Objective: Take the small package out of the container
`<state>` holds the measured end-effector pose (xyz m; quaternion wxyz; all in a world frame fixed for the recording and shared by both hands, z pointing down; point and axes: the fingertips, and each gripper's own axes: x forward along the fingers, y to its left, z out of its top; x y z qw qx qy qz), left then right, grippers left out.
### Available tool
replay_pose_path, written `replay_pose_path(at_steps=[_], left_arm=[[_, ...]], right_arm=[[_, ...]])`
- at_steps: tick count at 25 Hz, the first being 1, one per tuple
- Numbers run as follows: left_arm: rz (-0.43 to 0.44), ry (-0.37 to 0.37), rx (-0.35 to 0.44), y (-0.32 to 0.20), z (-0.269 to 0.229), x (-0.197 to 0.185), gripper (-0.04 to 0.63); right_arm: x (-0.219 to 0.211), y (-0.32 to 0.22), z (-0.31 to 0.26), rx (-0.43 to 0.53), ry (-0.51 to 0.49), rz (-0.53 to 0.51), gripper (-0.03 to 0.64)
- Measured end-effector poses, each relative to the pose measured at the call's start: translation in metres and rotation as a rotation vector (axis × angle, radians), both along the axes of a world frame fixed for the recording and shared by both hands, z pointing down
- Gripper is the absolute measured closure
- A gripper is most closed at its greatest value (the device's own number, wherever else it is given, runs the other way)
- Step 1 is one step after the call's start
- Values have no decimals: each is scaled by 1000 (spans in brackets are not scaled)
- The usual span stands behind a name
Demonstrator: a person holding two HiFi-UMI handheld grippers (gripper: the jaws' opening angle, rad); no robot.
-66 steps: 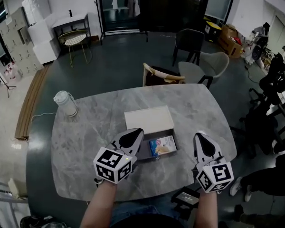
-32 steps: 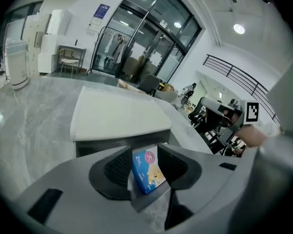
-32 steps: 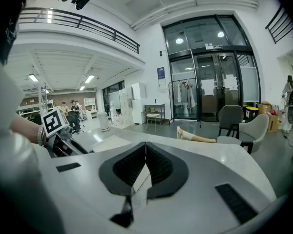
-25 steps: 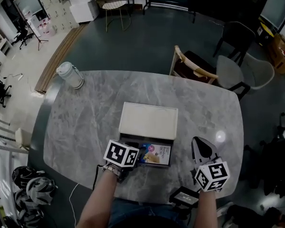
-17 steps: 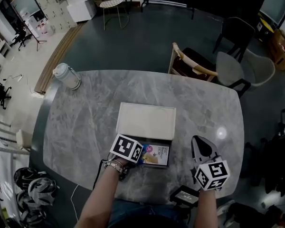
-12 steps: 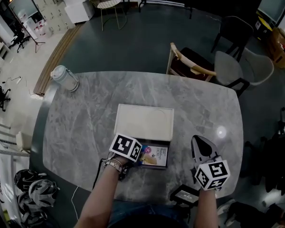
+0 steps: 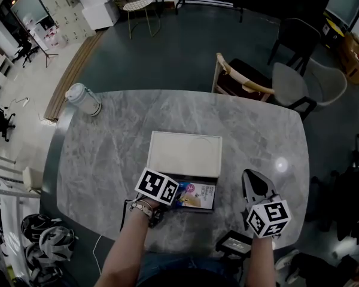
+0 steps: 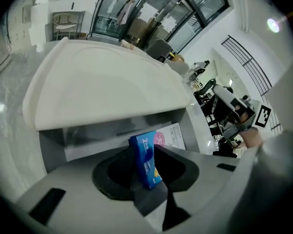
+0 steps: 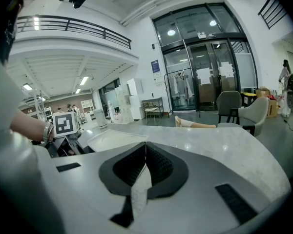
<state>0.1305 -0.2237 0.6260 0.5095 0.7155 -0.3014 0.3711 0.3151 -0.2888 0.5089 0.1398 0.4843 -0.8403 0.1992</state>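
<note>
In left claw (image 8: 143, 151), jaws just closing: flat blue rectangular package (image 8: 147, 162).

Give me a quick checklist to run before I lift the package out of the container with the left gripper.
1. Left gripper on the package: ok. Its jaws have just been closing and now press on it.
2. Grip firm enough to lift: cannot tell.
3. Lid swung back, not over the package: ok.
4. Package free of the container wall: ok, it stands upright, apart from the wall.
5. Leaflet not caught in the jaws: ok, it lies behind the package.
6. Right gripper out of the way: ok, shut, empty, off to the side of the container.
</note>
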Motion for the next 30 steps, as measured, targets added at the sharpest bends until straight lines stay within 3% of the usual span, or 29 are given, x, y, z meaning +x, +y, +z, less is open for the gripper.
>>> replay_pose_path(at_steps=[8, 13, 17, 19, 25, 30], left_arm=[[58, 114, 158, 10, -38, 3, 488], [100, 165, 347, 12, -56, 10, 492], [88, 229, 495, 14, -71, 16, 489], [85, 226, 567, 13, -73, 17, 488], [-97, 209, 628, 10, -70, 14, 488], [-241, 204, 586, 5, -67, 14, 441]], right_arm=[[0, 1, -9, 9, -26, 22, 592], [-1, 6, -18, 27, -40, 31, 591], [-2, 14, -24, 35, -50, 36, 592], [-4, 17, -27, 37, -54, 39, 592], [-5, 25, -33, 50, -62, 48, 592], [-5, 30, -37, 54, -64, 50, 591]])
